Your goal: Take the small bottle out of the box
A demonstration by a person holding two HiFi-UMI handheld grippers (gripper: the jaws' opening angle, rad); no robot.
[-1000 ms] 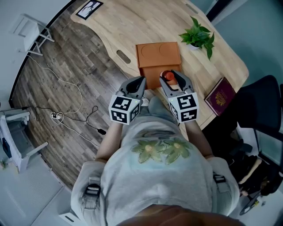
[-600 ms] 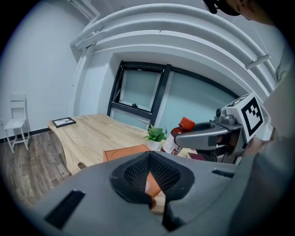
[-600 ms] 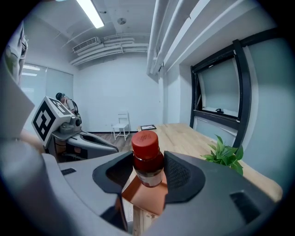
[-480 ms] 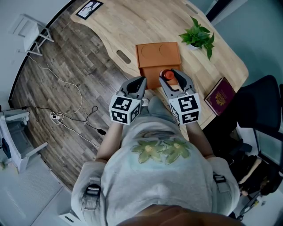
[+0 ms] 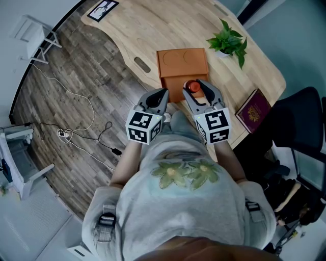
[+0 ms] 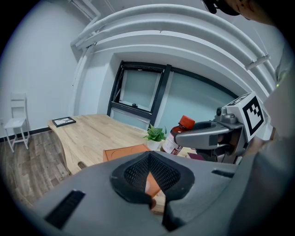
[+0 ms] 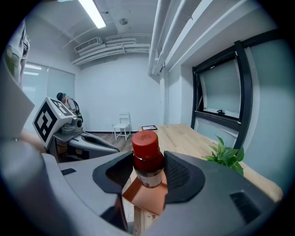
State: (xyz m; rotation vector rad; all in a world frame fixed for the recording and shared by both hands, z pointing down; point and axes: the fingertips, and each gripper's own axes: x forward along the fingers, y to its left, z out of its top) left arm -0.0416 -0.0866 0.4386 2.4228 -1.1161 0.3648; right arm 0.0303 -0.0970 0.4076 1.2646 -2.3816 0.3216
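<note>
The small bottle [image 5: 192,86], brown with a red cap, stands upright between the jaws of my right gripper [image 5: 195,84], which is shut on it just above the near edge of the flat orange box [image 5: 182,65]. In the right gripper view the bottle [image 7: 147,148] fills the gap of the right gripper [image 7: 147,171], with the box [image 7: 148,197] beneath. My left gripper [image 5: 161,94] hangs beside it to the left, shut and holding nothing. In the left gripper view its jaws [image 6: 150,182] nearly touch, and the bottle [image 6: 178,134] shows at right.
The wooden table [image 5: 153,30] carries a potted plant [image 5: 228,43] at the far right, a maroon book [image 5: 253,111] near the right edge and a framed picture [image 5: 103,10] far left. A black chair [image 5: 300,127] stands to the right. Cables [image 5: 76,130] lie on the floor.
The right gripper with the bottle has edged very slightly away from me. The left gripper has stayed where it was.
</note>
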